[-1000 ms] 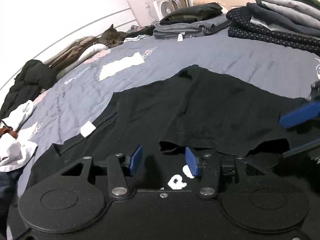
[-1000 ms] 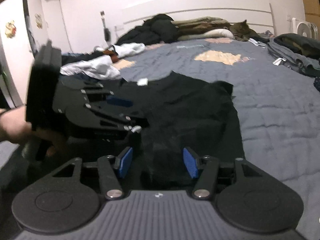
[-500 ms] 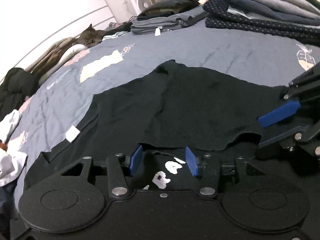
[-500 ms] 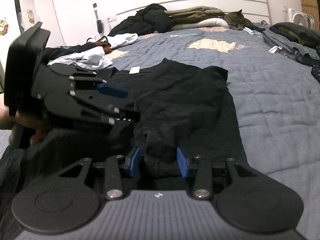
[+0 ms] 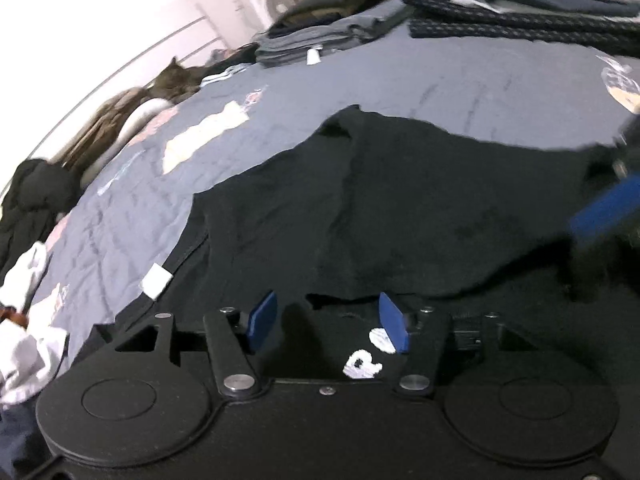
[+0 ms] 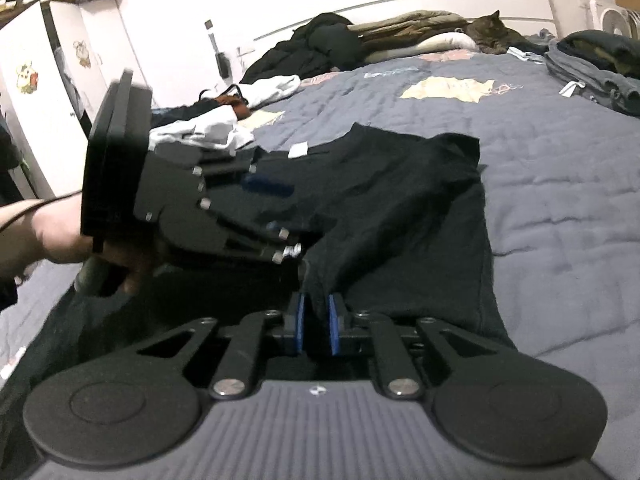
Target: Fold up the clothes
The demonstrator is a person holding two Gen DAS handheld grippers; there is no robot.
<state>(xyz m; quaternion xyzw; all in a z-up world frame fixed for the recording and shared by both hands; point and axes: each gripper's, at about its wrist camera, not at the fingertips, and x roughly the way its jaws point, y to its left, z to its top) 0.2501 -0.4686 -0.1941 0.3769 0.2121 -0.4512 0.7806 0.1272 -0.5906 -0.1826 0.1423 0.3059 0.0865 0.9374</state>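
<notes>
A black T-shirt (image 5: 400,208) with white lettering lies spread on the blue-grey quilt, one side folded over its middle; it also shows in the right wrist view (image 6: 400,200). My left gripper (image 5: 326,322) is open, low over the shirt just before the folded edge. My right gripper (image 6: 317,322) is shut on a pinch of the shirt's near edge, which rises between the blue pads. In the right wrist view the left gripper (image 6: 276,236) reaches in from the left over the shirt. A blurred blue pad (image 5: 604,210) of the right gripper shows at the left wrist view's right edge.
Stacks of folded clothes (image 5: 520,4) sit at the far right, another pile (image 5: 320,36) behind. A cat (image 6: 492,34) lies by the headboard near pillows. Loose white and dark garments (image 6: 224,120) lie at the bed's left side. A white cabinet (image 6: 36,92) stands left.
My right gripper closed from open onto the shirt's near edge. My left gripper stayed open and shifted slightly over the shirt.
</notes>
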